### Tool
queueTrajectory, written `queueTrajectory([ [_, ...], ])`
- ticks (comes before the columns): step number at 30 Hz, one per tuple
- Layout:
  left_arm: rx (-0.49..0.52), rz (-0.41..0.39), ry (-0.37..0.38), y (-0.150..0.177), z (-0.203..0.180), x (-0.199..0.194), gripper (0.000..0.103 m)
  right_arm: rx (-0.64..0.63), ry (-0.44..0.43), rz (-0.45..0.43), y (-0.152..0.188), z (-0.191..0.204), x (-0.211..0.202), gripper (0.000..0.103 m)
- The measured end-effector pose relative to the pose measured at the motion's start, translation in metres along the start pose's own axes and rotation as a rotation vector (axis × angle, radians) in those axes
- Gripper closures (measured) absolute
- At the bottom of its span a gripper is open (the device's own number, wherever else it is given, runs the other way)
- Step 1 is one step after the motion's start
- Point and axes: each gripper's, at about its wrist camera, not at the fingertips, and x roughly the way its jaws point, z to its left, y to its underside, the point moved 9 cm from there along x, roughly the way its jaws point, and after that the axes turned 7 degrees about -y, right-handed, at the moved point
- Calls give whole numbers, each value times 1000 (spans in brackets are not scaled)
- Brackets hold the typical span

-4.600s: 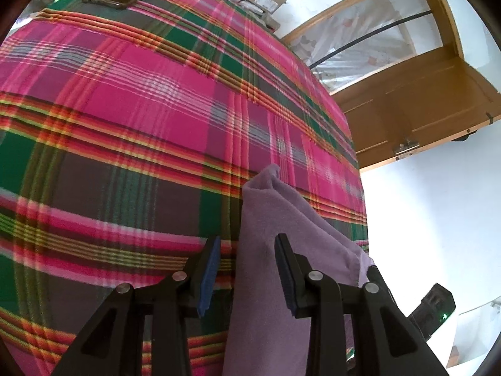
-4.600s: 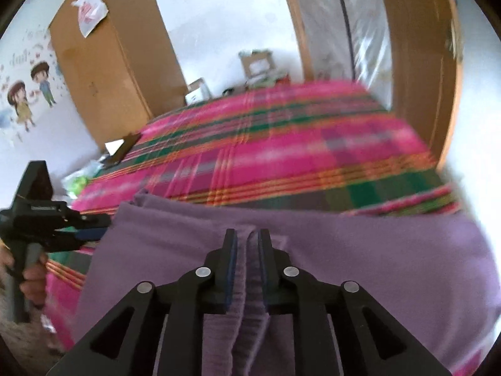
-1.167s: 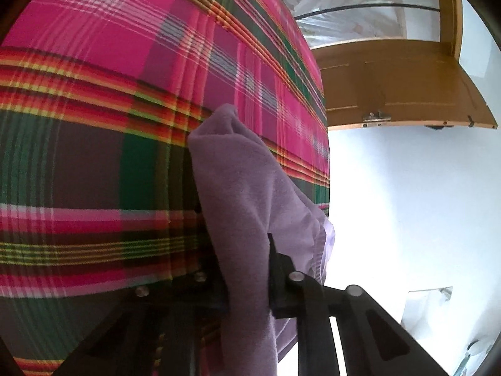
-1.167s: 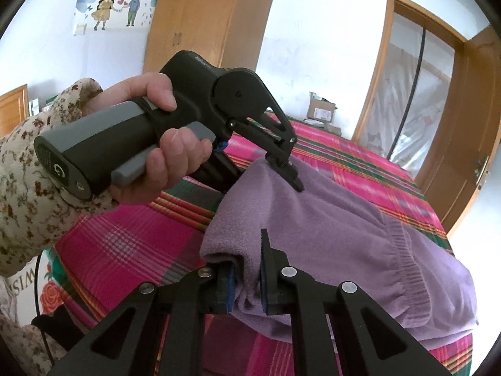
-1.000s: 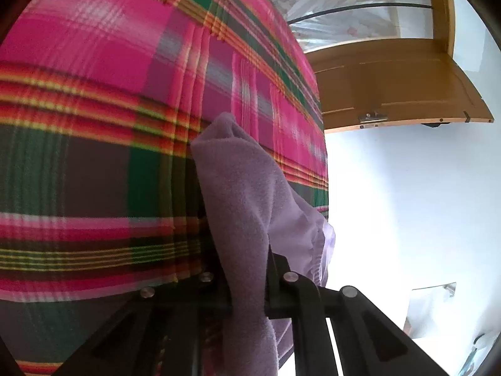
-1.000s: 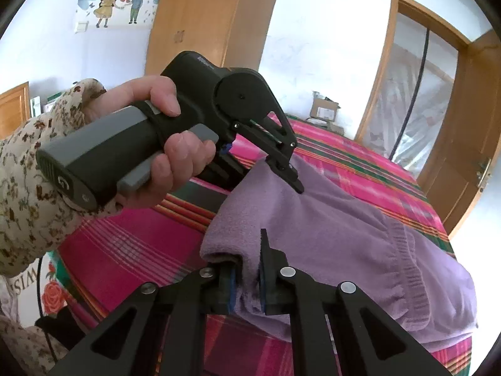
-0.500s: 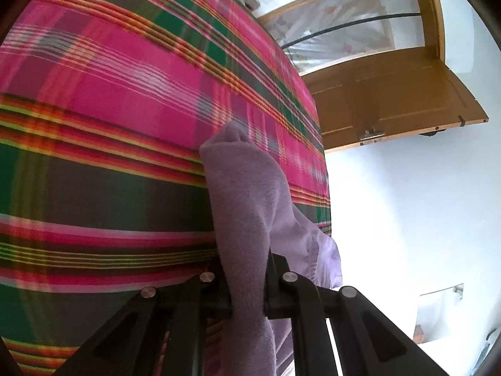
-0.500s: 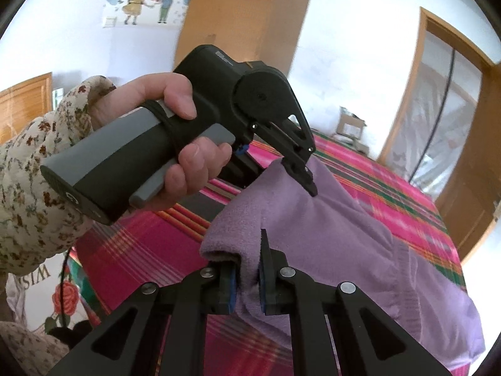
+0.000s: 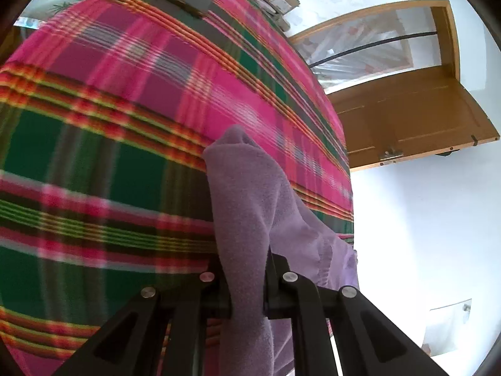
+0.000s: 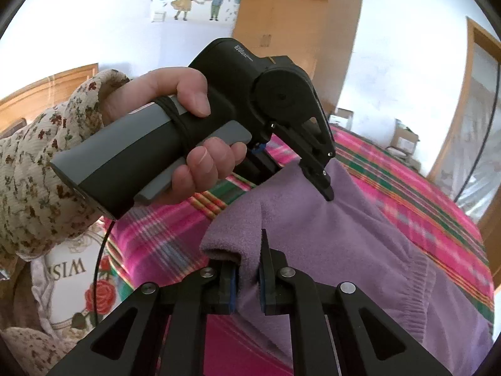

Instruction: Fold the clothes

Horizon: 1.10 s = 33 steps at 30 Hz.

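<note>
A soft lilac fleece garment [image 10: 360, 244] with a ribbed elastic band is lifted over the near edge of a bed spread with a pink, green and orange plaid blanket [image 9: 131, 100]. Both handheld black two-finger grippers are clamped on it: the right gripper [image 10: 247, 285] has its jaws drawn narrow on a rolled fold at the garment's edge, while the left gripper [image 10: 322, 185], squeezed by a hand [image 10: 175, 131] in a floral sleeve, pinches the cloth just beyond. From the left wrist view, the left gripper's jaws sit close together with a thick ridge of fleece pressed between them. The rest of the garment drapes down onto the blanket toward the bed's side nearest the wooden door [image 9: 407, 116].

The step in hand appears to be carrying a gripped edge across to make a fold. Next, by this reading, both grips should travel together, keeping the edge taut and level, lay it squarely on the lower layer, and only then let go.
</note>
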Motion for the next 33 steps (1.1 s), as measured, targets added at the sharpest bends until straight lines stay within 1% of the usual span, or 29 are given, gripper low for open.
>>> queueTrajectory([
  [3, -5, 1, -8, -1, 19, -3, 91, -5, -31, 4, -3, 17, 7, 93],
  [5, -15, 3, -11, -3, 28, -8, 91, -11, -46, 7, -5, 12, 12, 93],
  [7, -27, 0, -14, -2, 37, -12, 91, -15, -63, 9, -8, 16, 16, 93],
  [10, -39, -18, -28, -4, 45, -19, 91, -22, -89, 10, -16, 16, 25, 92],
  [15, -67, -36, -50, -7, 59, -24, 91, -48, -121, 6, -18, 36, 32, 92],
  [17, -73, -34, -63, -6, 65, -23, 89, -55, -135, 17, -17, 40, 37, 92],
  [19, -72, -34, -74, -6, 67, -18, 87, -47, -145, 34, -14, 42, 43, 92],
  [24, -43, -60, -112, -1, 70, -20, 82, -23, -158, 57, -14, 39, 48, 89],
  [25, -42, -62, -111, 0, 70, -22, 81, -20, -160, 58, -14, 39, 47, 87],
  [26, -44, -69, -107, 0, 70, -26, 80, -16, -161, 58, -15, 38, 46, 83],
  [27, -45, -75, -106, 1, 70, -29, 80, -12, -162, 56, -15, 38, 45, 80],
  [31, -23, -120, -148, 6, 68, -42, 77, 9, -168, 55, -18, 41, 36, 79],
  [33, -5, -149, -166, 12, 66, -53, 73, 20, -181, 54, -18, 40, 28, 79],
])
